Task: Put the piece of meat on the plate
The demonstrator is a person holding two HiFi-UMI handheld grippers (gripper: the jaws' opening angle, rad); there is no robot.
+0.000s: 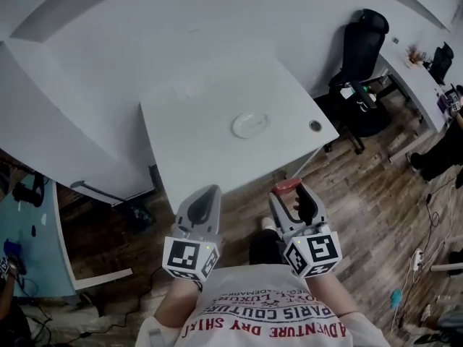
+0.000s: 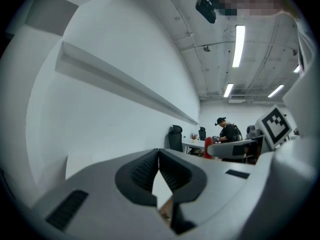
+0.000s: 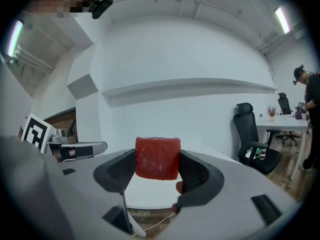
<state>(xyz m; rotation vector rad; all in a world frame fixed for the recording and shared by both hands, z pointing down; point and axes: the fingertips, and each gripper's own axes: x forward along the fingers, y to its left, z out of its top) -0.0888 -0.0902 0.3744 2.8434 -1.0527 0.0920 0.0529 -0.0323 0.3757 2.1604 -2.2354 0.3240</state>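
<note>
Your right gripper is clamped on the piece of meat — a red, squared-off block pinched by its two sides btw the dark pads, its top edge standing above the jaws. Your left gripper has its jaws closed tip to tip, w/ only a sliver of gap lower down.

In the head view both grippers sit side by side close to your chest, on your side of the table, w/ wooden floor under them. The meat is up in the air at about the line of the table's near edge, towards its right half.

The plate is white on white, lying flat a bit right of centre and well apart from the meat. Bare top shows on every side of it — the widest stretch is to its left and towards you. A small round grommet sits near the table's right edge, beside the plate but not touching it.

The far edge runs along the white wall. The right corner juts out over the floor, and a black office chair stands past it, apart from the table.
</note>
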